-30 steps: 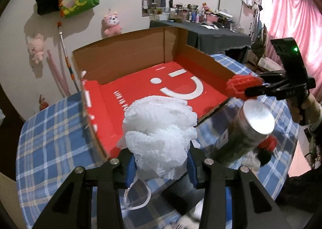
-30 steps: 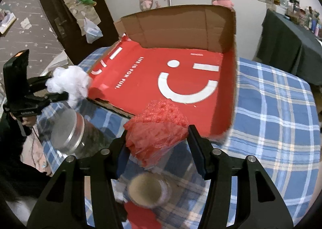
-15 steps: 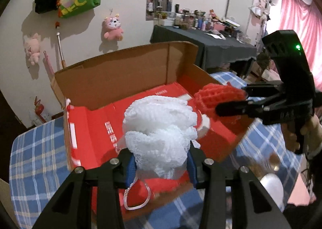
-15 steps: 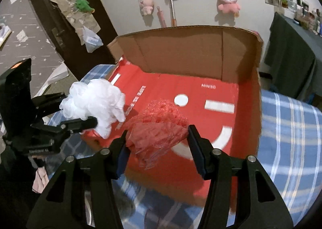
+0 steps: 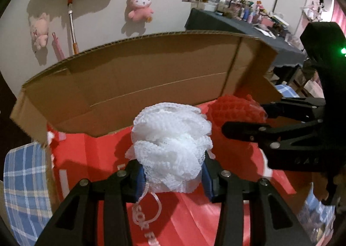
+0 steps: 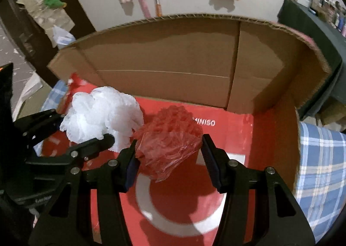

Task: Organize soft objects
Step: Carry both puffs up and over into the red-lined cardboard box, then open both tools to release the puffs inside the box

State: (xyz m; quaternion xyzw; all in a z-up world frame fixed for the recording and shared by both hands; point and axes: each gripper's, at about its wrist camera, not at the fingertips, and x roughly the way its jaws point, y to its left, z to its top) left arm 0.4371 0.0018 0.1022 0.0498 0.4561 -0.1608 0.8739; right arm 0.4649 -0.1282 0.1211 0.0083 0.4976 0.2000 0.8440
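Note:
A white mesh bath puff (image 5: 170, 144) sits between the blue pads of my left gripper (image 5: 172, 172), its cord loop dangling below. The pads still press on it while the jaws are opening slightly. My right gripper (image 6: 168, 155) is shut on a red mesh puff (image 6: 170, 135) in crinkly wrap. Both puffs hang side by side over the red floor of an open cardboard box (image 6: 164, 56), close to its back wall. In the right wrist view the white puff (image 6: 101, 114) and left gripper (image 6: 84, 126) are at left. The left wrist view has the red puff (image 5: 233, 107) and right gripper (image 5: 243, 116) at right.
The box's brown flaps (image 5: 151, 77) stand tall behind and to the right. It rests on a blue plaid tablecloth (image 6: 320, 159). Pink plush toys (image 5: 140, 6) hang on the wall behind, and a cluttered dark table (image 5: 237, 27) is beyond the box at right.
Both grippers moved forward from over the table's jars to over the box floor, carrying their puffs. The jars have left view and the back wall looms closer.

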